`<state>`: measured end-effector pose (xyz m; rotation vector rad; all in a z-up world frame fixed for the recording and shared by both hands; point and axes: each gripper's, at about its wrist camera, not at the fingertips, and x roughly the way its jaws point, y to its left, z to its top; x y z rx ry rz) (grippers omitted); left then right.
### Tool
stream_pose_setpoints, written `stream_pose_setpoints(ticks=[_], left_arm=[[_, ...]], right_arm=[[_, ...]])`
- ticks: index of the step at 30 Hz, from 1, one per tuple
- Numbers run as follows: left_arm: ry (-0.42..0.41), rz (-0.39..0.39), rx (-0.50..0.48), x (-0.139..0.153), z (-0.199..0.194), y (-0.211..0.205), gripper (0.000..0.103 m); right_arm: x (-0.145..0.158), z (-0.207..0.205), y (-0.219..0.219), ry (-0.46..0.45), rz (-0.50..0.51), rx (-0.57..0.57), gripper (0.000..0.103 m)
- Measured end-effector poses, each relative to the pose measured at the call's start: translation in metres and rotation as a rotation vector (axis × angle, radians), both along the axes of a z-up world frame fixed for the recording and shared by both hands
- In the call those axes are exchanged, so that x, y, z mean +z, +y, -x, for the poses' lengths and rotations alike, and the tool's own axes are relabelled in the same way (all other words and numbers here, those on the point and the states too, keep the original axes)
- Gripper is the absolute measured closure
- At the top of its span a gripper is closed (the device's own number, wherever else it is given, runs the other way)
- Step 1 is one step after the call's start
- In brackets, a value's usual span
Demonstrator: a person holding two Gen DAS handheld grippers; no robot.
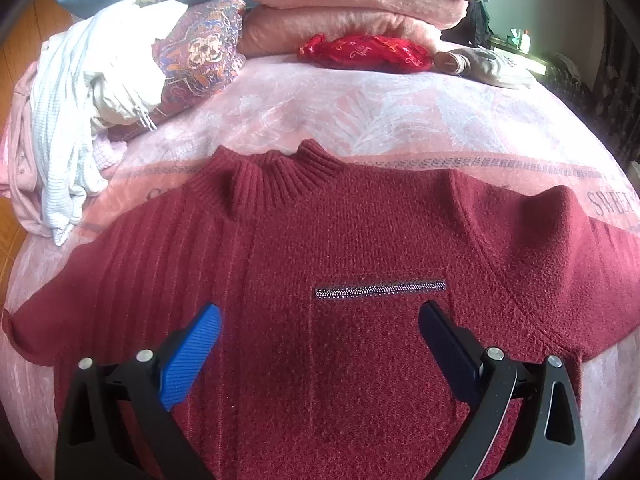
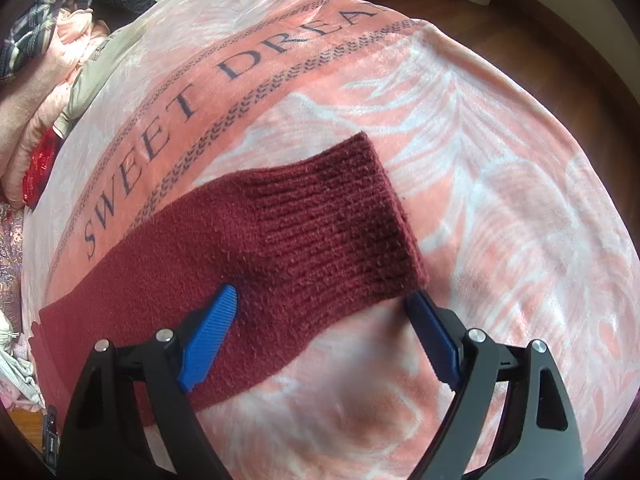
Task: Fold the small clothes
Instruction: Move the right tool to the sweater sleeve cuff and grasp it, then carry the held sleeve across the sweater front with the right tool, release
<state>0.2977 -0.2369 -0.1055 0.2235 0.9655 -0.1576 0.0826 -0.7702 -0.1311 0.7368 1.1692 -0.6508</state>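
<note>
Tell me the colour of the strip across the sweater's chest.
Silvery-grey and sparkly, a beaded strip on the dark red sweater; clearest in the left wrist view.

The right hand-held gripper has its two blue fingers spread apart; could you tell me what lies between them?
In the right wrist view, the ribbed cuff of the sweater's sleeve lies between the right hand-held gripper's fingers, flat on the pink blanket, ungripped.

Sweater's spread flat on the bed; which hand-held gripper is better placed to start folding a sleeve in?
Right. The right hand-held gripper is open and straddles the ribbed sleeve cuff of the sweater. The left hand-held gripper is open over the chest, away from any edge.
</note>
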Motion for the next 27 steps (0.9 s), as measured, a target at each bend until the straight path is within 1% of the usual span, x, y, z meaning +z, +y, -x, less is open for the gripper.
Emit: stream_pose_setpoints(ticks=[1,2,3,4,5,6,7,9,11,14,15,17,20,23,25,26,27], left_arm=[[0.002,0.002,0.006,0.0,-0.001,0.001,0.004],[0.004,0.005,0.01,0.001,-0.003,0.003,0.004],[0.005,0.006,0.016,0.001,-0.004,0.005,0.004],[0.006,0.006,0.022,0.001,-0.005,0.007,0.004],[0.008,0.007,0.028,0.002,-0.007,0.009,0.004],[0.01,0.008,0.035,0.002,-0.009,0.011,0.004],[0.009,0.01,0.041,0.003,-0.01,0.014,0.004],[0.008,0.015,0.056,0.006,-0.013,0.021,0.004],[0.008,0.022,0.067,0.008,-0.015,0.029,0.004],[0.005,0.026,0.083,0.011,-0.015,0.042,0.004],[0.003,0.025,0.087,0.013,-0.015,0.047,0.004],[-0.001,0.026,0.101,0.016,-0.016,0.057,0.004],[0.003,0.039,0.12,0.021,-0.016,0.072,0.004],[0.008,0.05,0.129,0.024,-0.016,0.085,0.004],[0.01,0.053,0.129,0.026,-0.016,0.09,0.004],[0.013,0.055,0.128,0.026,-0.015,0.091,0.004],[0.023,0.062,0.125,0.025,-0.015,0.092,0.004]], right_arm=[[0.002,0.002,-0.001,-0.002,0.013,0.0,0.029],[0.005,-0.002,-0.002,-0.013,0.026,-0.004,0.042],[0.008,-0.005,-0.002,-0.027,0.037,-0.007,0.062],[0.013,-0.004,-0.004,-0.056,0.033,-0.008,0.073],[0.018,-0.002,-0.005,-0.094,0.016,-0.014,0.087],[0.024,-0.001,-0.003,-0.115,0.018,-0.021,0.089],[0.033,-0.007,0.005,-0.127,0.045,-0.014,0.09],[0.057,-0.023,0.028,-0.154,0.131,0.047,0.091],[0.086,-0.046,0.065,-0.204,0.195,0.149,0.091],[0.125,-0.085,0.141,-0.269,0.254,0.334,0.091],[0.134,-0.096,0.168,-0.287,0.264,0.391,0.091],[0.142,-0.115,0.223,-0.313,0.259,0.495,0.091],[0.124,-0.14,0.299,-0.309,0.166,0.637,0.091],[0.089,-0.16,0.364,-0.267,0.089,0.767,0.091],[0.065,-0.169,0.397,-0.214,0.043,0.845,0.085],[0.053,-0.171,0.406,-0.179,0.02,0.864,0.078],[0.047,-0.172,0.409,-0.172,-0.018,0.874,0.072]])
